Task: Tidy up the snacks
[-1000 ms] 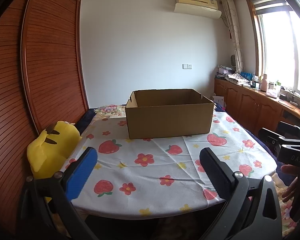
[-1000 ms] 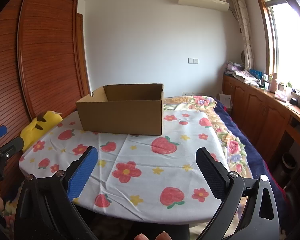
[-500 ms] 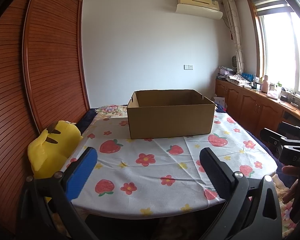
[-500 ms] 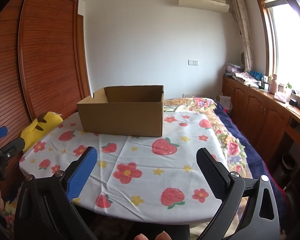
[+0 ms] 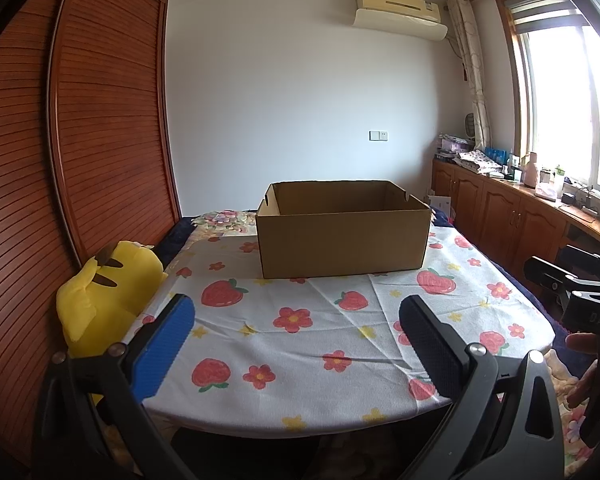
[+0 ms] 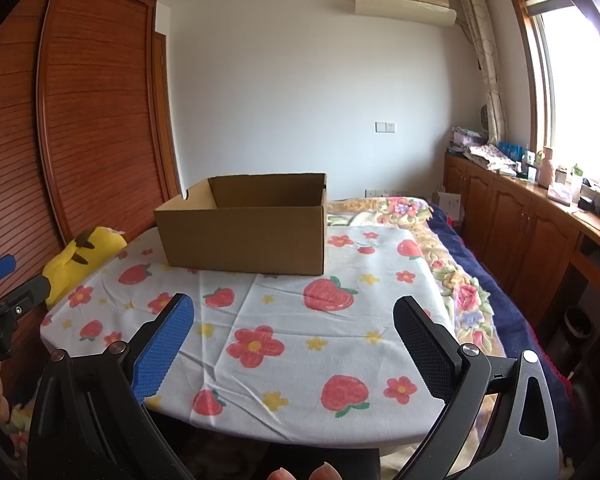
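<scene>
Both grippers, left gripper point(image 5: 296, 332) and right gripper point(image 6: 292, 328), spread wide, holding nothing. Cardboard box point(image 5: 342, 236) at frame centre, open. No snacks visible; I'd locate them first, then approach low.

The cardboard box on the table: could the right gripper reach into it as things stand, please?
Probably yes: the right gripper is open, the tablecloth before it is bare, and the cardboard box has an open top.
</scene>
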{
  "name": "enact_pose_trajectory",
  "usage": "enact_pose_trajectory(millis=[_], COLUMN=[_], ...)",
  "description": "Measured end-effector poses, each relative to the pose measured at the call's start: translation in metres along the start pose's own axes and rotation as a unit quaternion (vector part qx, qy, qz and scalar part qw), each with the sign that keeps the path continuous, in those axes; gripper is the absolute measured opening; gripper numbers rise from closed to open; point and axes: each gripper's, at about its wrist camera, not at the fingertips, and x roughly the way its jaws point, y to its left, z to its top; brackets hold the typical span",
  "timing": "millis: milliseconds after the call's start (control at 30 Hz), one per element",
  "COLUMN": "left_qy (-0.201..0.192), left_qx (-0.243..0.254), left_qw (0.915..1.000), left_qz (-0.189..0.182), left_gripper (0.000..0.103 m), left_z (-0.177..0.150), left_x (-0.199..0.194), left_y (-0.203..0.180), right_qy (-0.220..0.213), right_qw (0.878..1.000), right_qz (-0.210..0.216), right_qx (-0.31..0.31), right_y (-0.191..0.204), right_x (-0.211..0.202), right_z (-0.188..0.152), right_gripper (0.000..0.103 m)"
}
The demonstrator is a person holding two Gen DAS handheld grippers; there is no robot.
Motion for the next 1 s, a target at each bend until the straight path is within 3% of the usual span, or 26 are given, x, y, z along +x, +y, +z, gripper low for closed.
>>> enact_pose_trajectory(millis=[1000], left_qy=[-0.002], left_qx=[0.0], left_qw=[1.0], left_qz=[0.001], left_gripper=[0.103], left_z=[-0.0003], left_x=[-0.0009], left_y=[0.0003], right_qy=[-0.003], right_qw=[1.0], right_qz=[0.001], right_qx=[0.0], right_y=[0.0035], right_x=[-0.0008], right_z=[0.0025], right_gripper=[0.102])
